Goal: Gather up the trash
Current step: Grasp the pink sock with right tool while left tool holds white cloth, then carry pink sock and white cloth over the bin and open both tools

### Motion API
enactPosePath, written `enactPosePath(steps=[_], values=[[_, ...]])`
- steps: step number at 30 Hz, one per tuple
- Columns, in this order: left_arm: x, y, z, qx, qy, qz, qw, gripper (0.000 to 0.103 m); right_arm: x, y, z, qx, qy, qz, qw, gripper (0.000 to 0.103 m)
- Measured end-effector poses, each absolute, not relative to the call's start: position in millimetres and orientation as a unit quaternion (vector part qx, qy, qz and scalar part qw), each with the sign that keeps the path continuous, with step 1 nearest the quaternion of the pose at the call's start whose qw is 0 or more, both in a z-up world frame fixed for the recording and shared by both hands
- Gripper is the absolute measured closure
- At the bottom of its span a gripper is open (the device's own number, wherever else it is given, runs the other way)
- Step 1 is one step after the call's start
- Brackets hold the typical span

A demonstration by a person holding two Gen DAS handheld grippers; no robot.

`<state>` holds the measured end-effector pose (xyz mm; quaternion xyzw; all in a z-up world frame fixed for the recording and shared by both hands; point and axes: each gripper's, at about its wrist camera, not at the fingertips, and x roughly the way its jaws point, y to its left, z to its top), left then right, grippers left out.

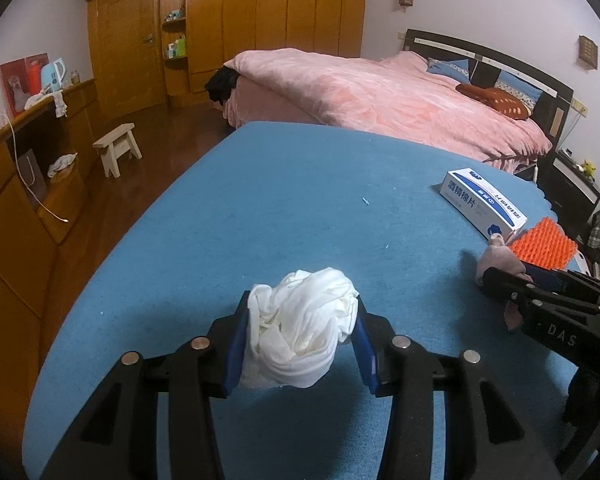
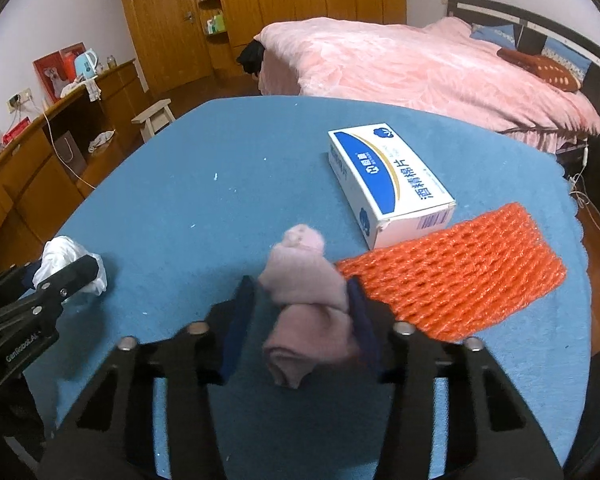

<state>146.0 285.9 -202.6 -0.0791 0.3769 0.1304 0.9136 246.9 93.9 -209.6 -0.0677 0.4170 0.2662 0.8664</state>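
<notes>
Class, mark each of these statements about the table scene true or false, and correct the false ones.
1. The left gripper has a crumpled white cloth between its fingers. True.
2. The right gripper is empty. False: a pink sock sits between its fingers.
3. The blue and white box lies on the blue tablecloth, next to the orange foam net. True.
4. The orange foam net lies on top of the box. False: it lies flat on the tablecloth beside the box.
5. A bed with a green blanket stands behind the table. False: the blanket is pink.
</notes>
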Motion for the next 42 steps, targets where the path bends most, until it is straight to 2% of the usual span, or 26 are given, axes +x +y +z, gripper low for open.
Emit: enactPosePath(steps=[16,42], values=[[137,271,-180,-0.078,0.358,0.124,0.922,0.057,227,62,-170,-0.016,0.393,0.305,0.867,0.064],[138,168,-126,-0.053,0.322,0.033,0.945,0.057,176,-47,-110,0.019,0.340,0.241,0.909,0.064]])
